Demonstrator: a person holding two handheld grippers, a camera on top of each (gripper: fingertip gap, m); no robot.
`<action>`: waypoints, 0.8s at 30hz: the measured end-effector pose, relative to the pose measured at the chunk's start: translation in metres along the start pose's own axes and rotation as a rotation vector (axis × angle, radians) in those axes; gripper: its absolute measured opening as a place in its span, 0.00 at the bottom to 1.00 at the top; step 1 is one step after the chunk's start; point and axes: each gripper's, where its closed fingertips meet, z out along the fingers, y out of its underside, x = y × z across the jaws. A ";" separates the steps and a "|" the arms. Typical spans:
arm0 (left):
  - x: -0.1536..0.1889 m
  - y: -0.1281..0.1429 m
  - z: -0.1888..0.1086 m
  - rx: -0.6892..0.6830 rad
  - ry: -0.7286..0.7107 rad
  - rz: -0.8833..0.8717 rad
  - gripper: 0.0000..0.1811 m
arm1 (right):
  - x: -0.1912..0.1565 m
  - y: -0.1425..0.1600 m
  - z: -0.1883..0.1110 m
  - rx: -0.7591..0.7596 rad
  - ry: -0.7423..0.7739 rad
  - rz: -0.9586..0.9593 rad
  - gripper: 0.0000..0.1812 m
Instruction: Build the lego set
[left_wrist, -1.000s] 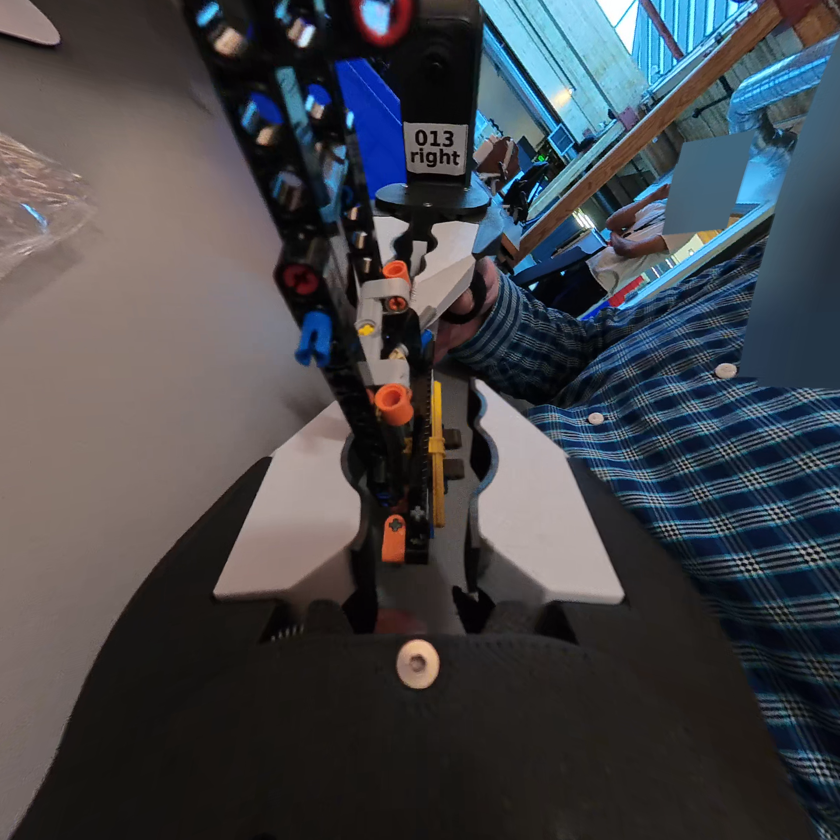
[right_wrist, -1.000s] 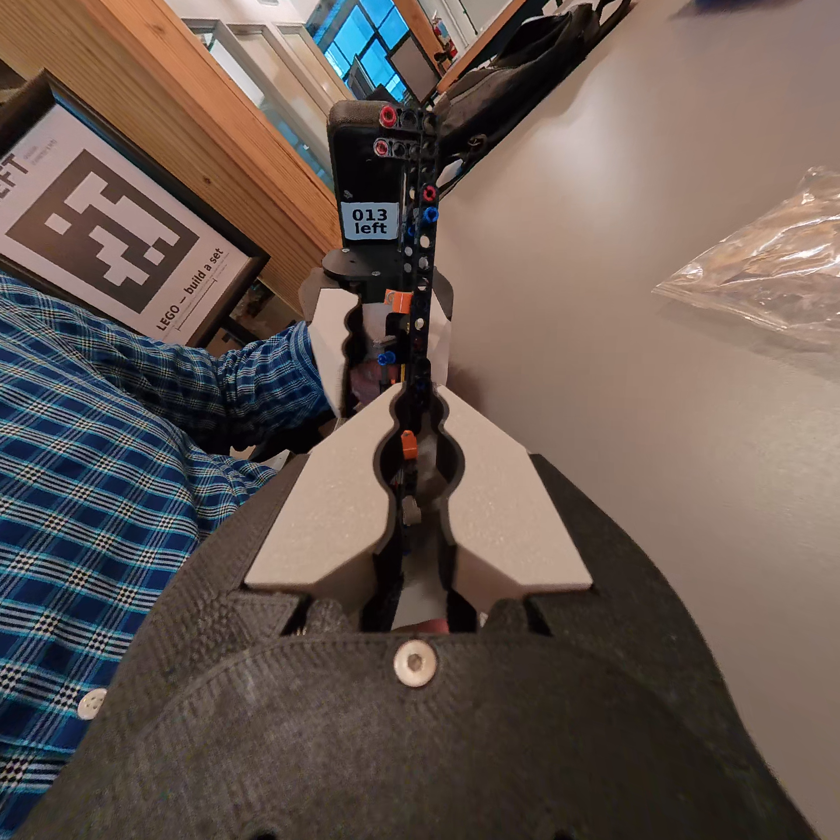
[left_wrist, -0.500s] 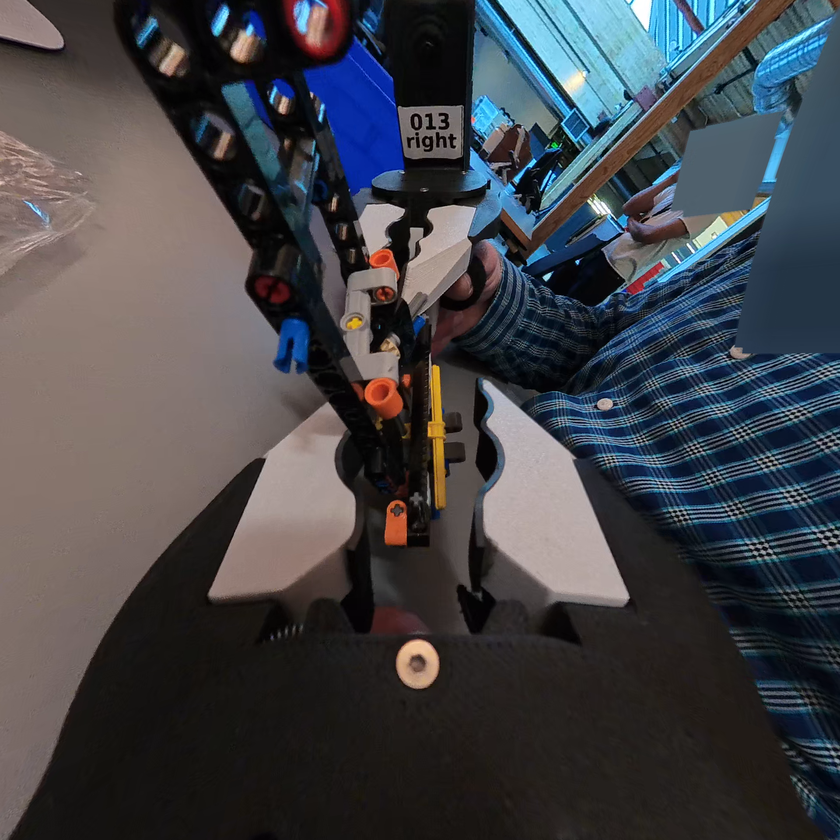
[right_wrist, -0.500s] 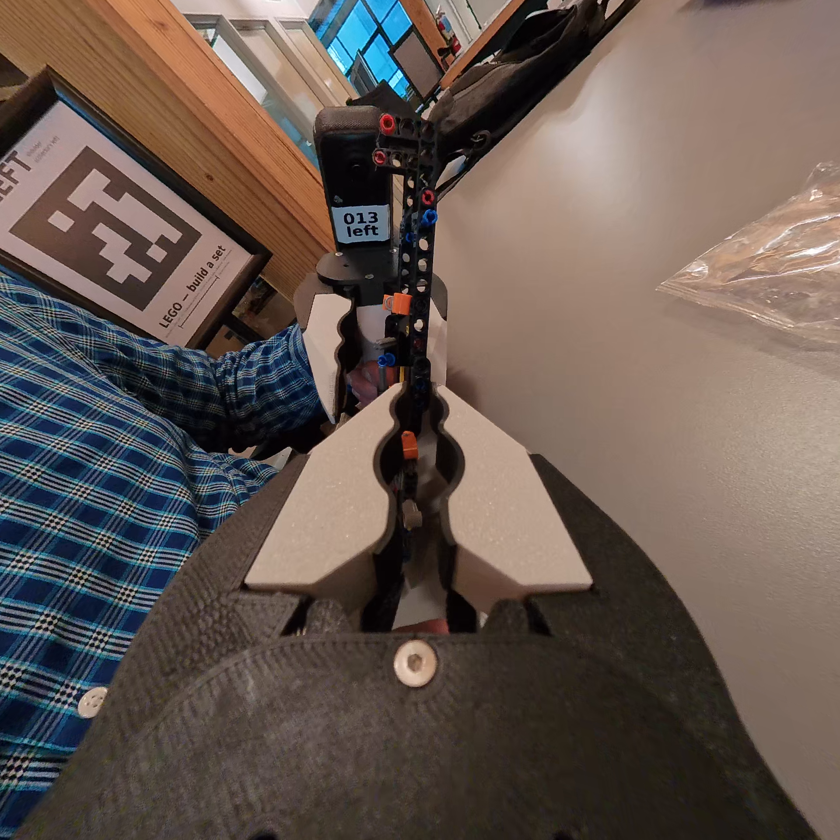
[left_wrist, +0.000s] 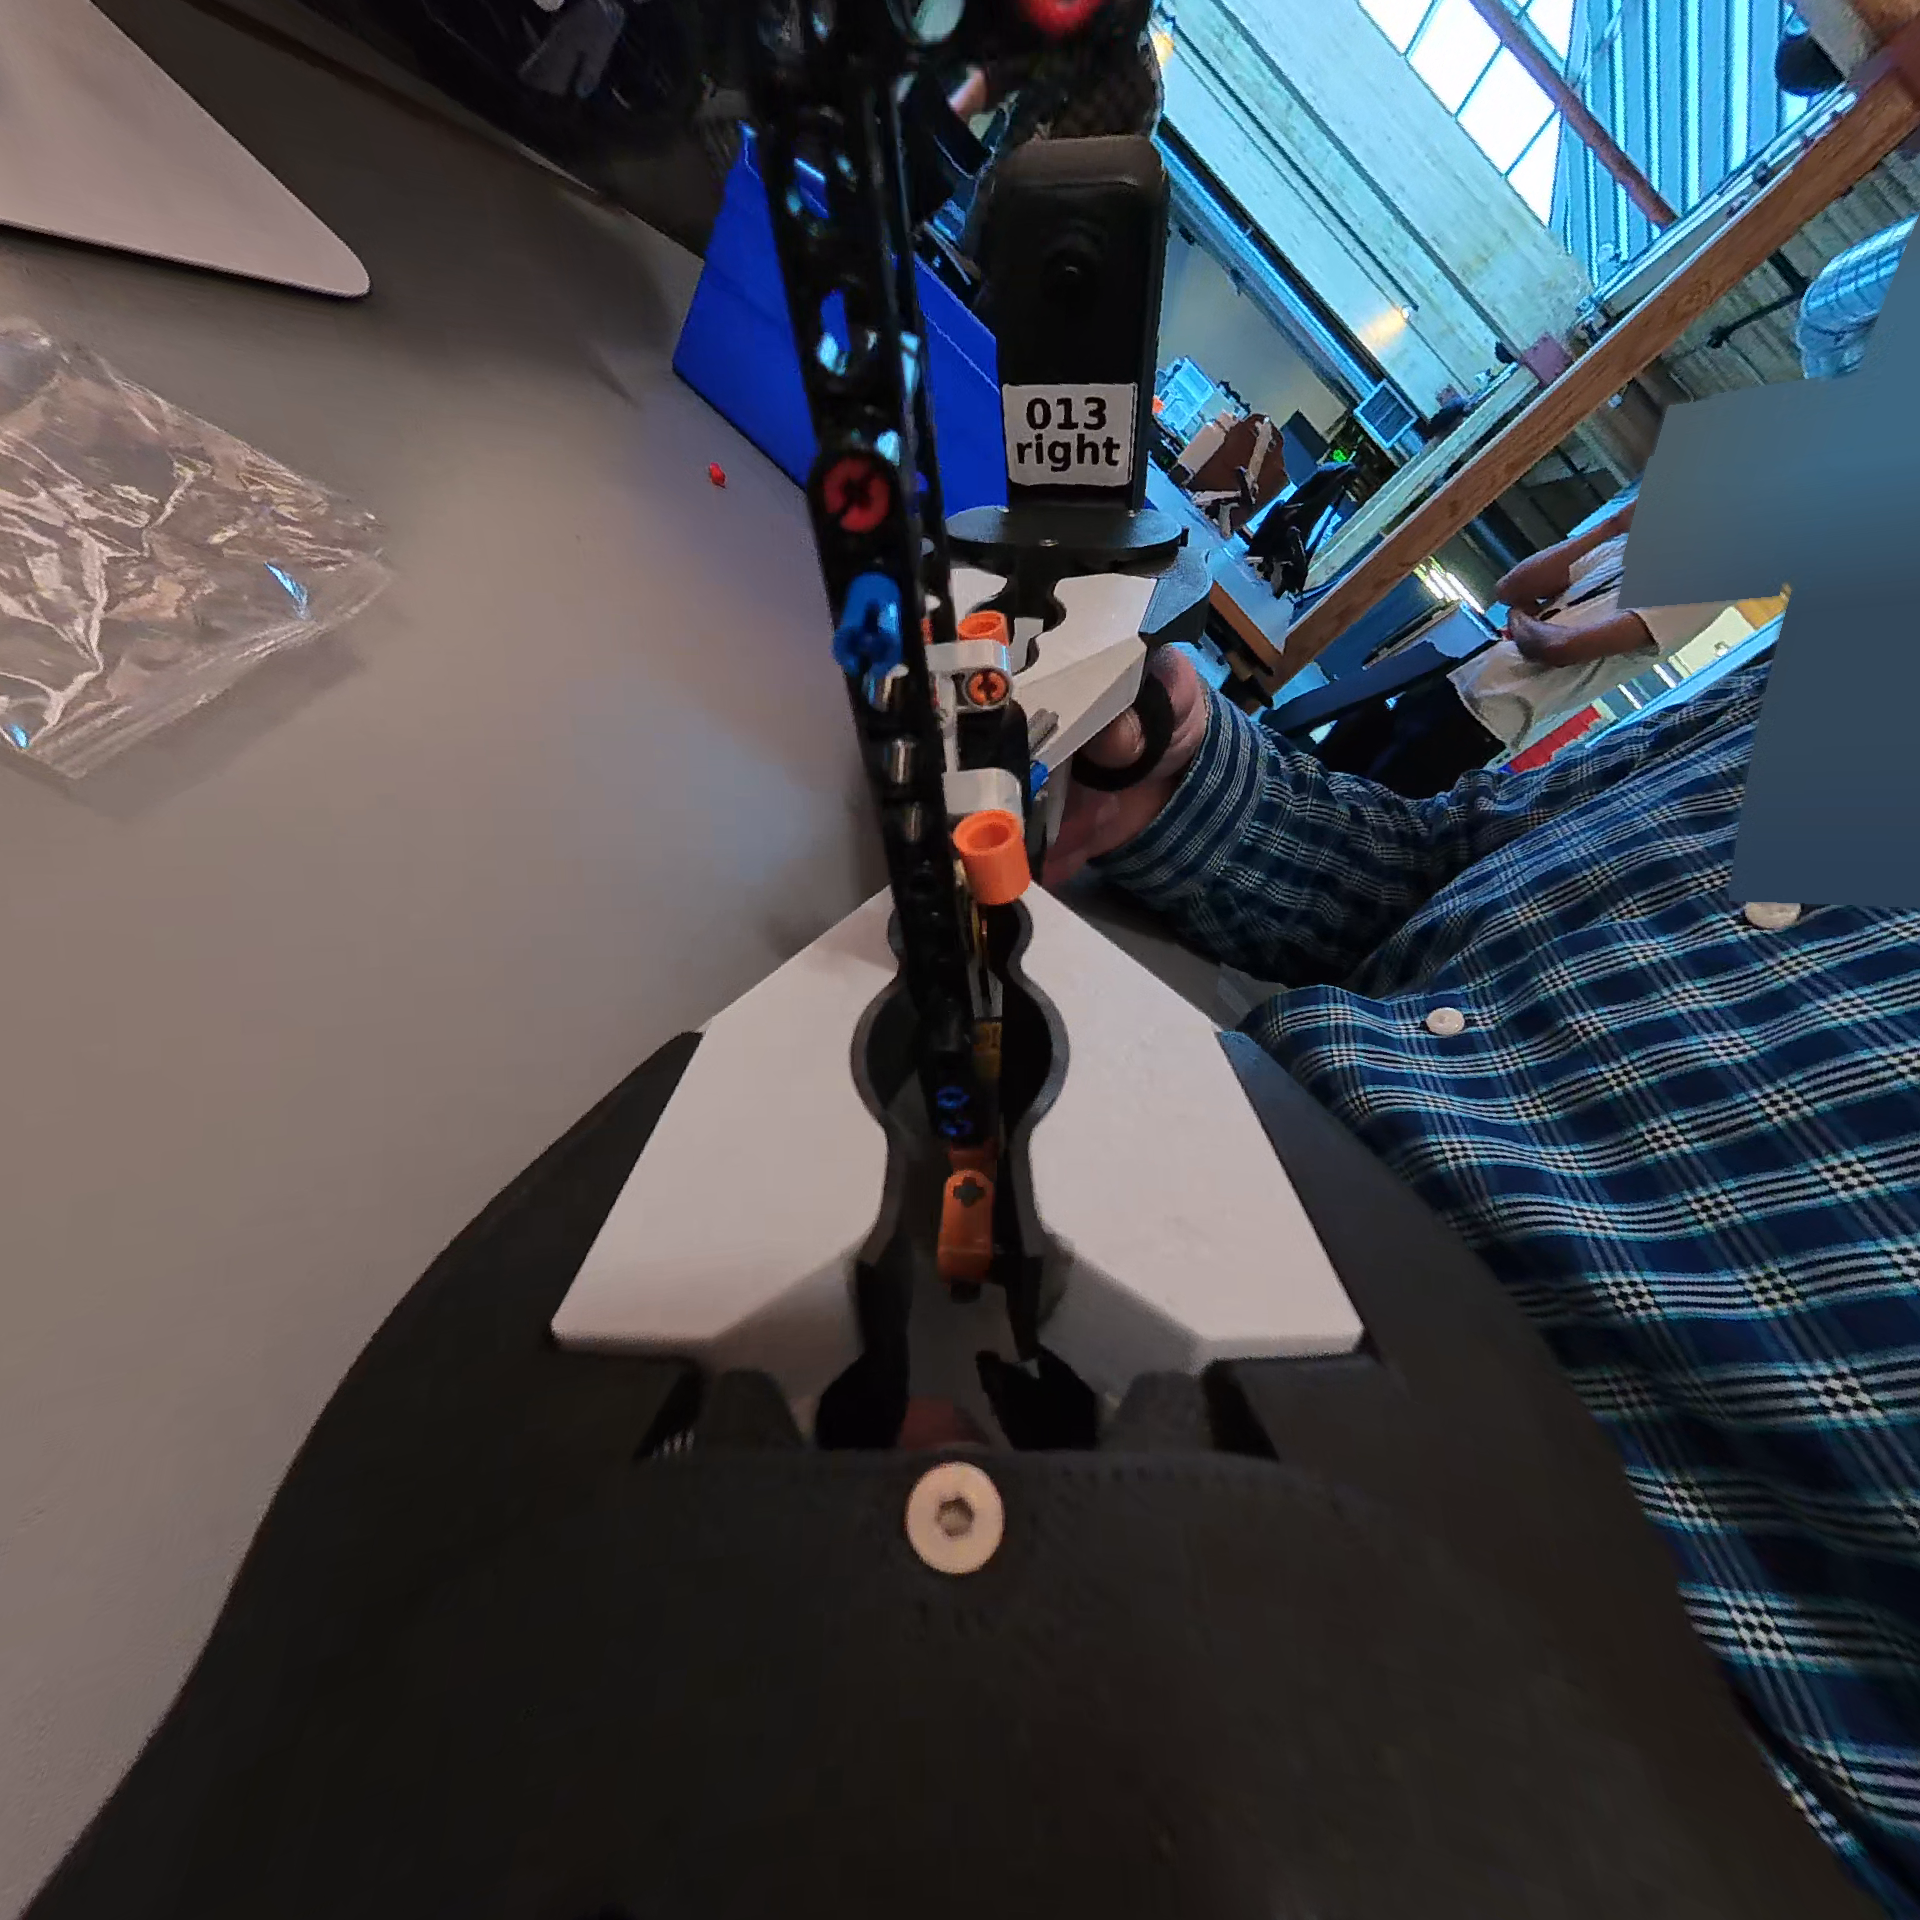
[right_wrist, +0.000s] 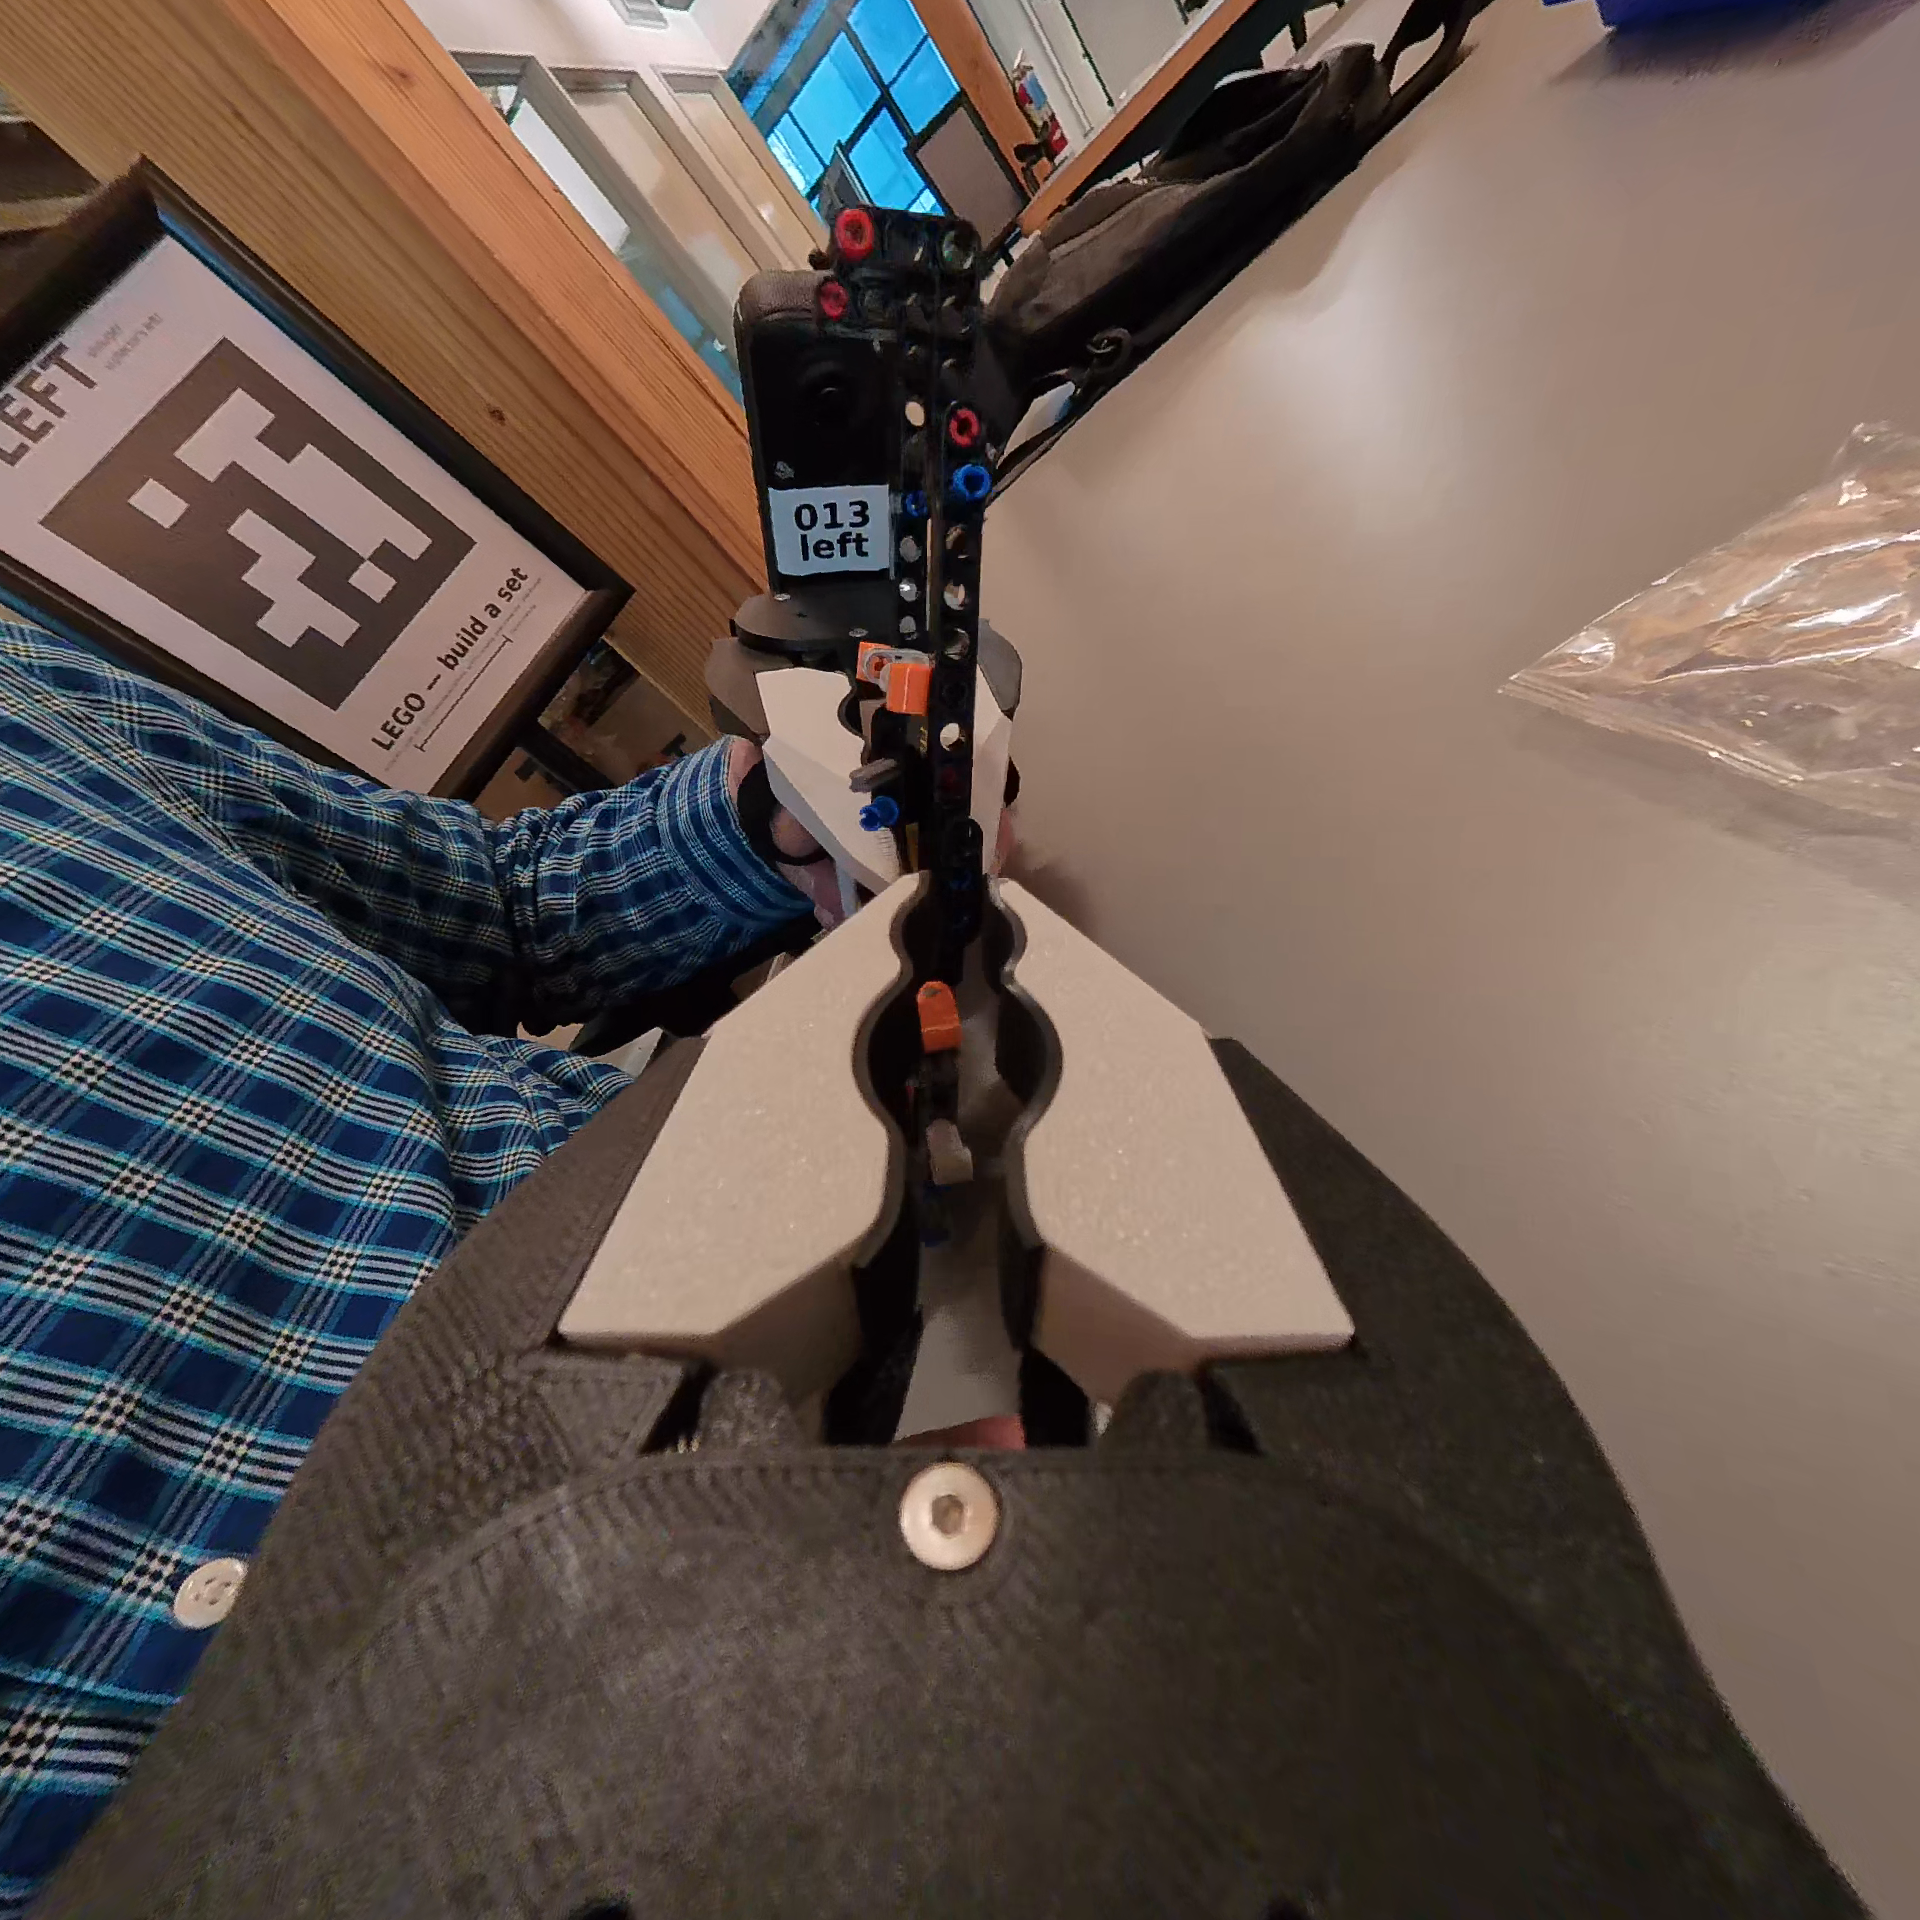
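Observation:
A long black Lego Technic beam assembly (left_wrist: 896, 748) with red, blue, orange and grey pins is held in the air between both grippers, standing about upright over the grey table (left_wrist: 468, 935). My left gripper (left_wrist: 961, 914) is shut on its lower end, with an orange piece (left_wrist: 966, 1216) between the white fingers (left_wrist: 758, 1143). My right gripper (right_wrist: 958, 888) is shut on the same assembly (right_wrist: 954, 644) from the opposite side. Each gripper shows in the other's view: the right (left_wrist: 1070, 665), the left (right_wrist: 883, 769).
A clear plastic bag (left_wrist: 156, 582) lies on the table and also shows in the right wrist view (right_wrist: 1745, 644). A blue box (left_wrist: 748, 343), a white sheet (left_wrist: 156, 177) and a tiny red piece (left_wrist: 715, 473) lie farther off. The person's plaid sleeve (left_wrist: 1558, 1143) is close by. A framed sign (right_wrist: 260, 520) leans on a wooden wall. My left and right fingertips are right by each other.
My left gripper's fingers, apart around the assembly before, have closed on it. The assembly has swung from tilted to nearly upright. The right gripper stays shut on it.

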 end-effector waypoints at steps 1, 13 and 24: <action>0.000 0.000 0.000 0.002 -0.002 0.005 0.03 | -0.001 0.000 0.000 0.003 -0.003 -0.005 0.03; 0.012 -0.007 -0.001 0.054 0.074 0.007 0.03 | -0.012 -0.009 -0.003 0.062 -0.100 0.035 0.03; 0.017 -0.013 -0.004 0.102 0.118 -0.014 0.03 | -0.011 -0.019 -0.013 0.145 -0.065 0.004 0.02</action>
